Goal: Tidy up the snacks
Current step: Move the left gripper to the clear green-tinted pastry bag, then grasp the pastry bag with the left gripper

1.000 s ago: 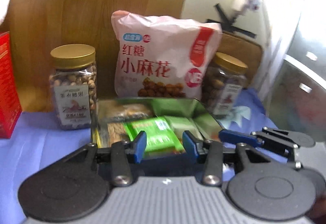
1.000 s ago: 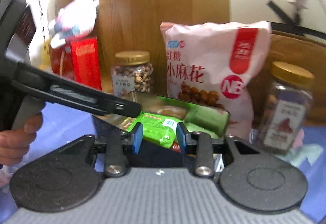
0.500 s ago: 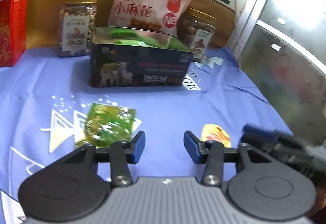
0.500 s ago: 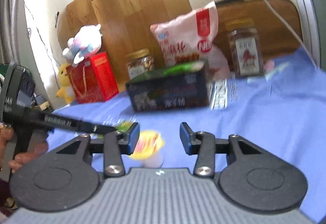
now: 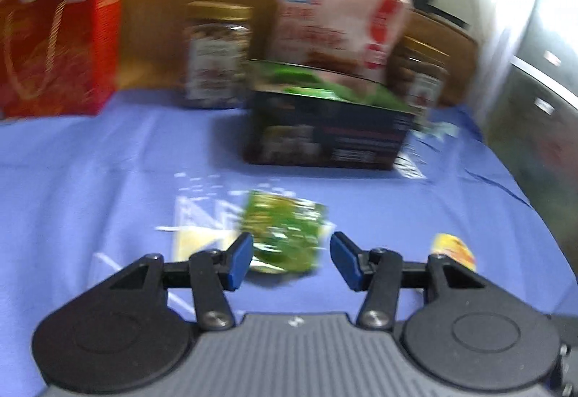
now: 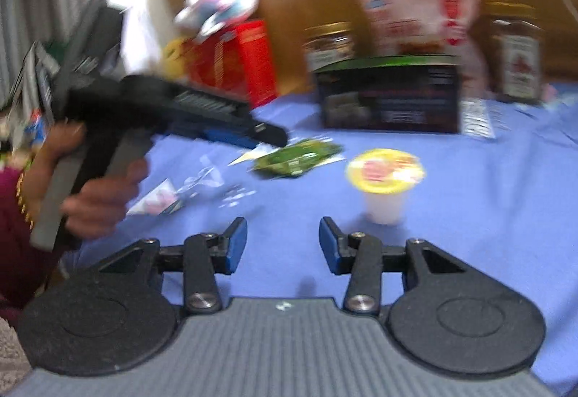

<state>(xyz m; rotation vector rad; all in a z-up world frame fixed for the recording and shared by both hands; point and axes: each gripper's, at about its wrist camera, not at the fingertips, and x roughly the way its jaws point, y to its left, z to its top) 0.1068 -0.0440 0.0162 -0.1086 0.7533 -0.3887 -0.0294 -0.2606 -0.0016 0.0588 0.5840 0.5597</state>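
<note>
A green snack packet (image 5: pixel 285 234) lies flat on the blue cloth, just beyond my open, empty left gripper (image 5: pixel 290 261); it also shows in the right wrist view (image 6: pixel 298 156). A small white cup with a yellow lid (image 6: pixel 384 182) stands to its right, seen at the left view's edge (image 5: pixel 455 250). My right gripper (image 6: pixel 283 249) is open and empty, low over the cloth, short of the cup. A dark open tin (image 5: pixel 327 133) with green packets inside stands behind; it also shows in the right wrist view (image 6: pixel 390 97). The left gripper's body (image 6: pixel 173 108) hovers by the green packet.
Behind the tin stand a pink snack bag (image 5: pixel 336 25), two gold-lidded nut jars (image 5: pixel 215 54) (image 6: pixel 518 61) and a red gift box (image 5: pixel 57 50) with a plush toy (image 6: pixel 220 5) on it. A wooden board backs them.
Both grippers have pulled back from over the tin and come down low over the cloth. The left one now lines up on the green packet; the right one has the cup ahead to its right.
</note>
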